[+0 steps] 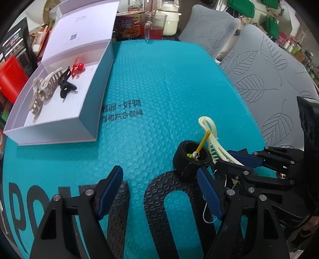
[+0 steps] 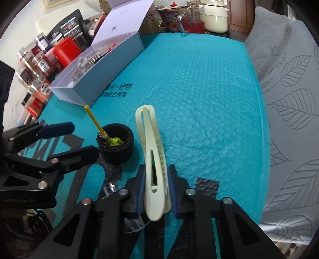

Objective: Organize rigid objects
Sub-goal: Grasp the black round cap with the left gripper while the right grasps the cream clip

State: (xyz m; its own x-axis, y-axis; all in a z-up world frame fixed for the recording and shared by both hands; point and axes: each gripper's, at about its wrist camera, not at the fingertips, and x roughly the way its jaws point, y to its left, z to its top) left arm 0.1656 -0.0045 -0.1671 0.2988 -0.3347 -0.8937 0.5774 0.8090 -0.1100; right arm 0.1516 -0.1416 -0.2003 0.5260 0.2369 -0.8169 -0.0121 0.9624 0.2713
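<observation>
My right gripper is shut on the near end of a long cream hair clip, whose far end points away over the teal bubble mat. Just left of it stands a black rolled band with a yellow-stick lollipop inside. In the left wrist view the cream hair clip and right gripper sit behind the black rolled band. My left gripper hangs open above the mat, nothing between its fingers. The open white box holds a translucent claw clip, a black one and a red one.
Grey leaf-patterned chair backs border the mat's right side. Jars and a red canister crowd the left edge behind the box. A glass jug of red liquid and a white pot stand at the far end.
</observation>
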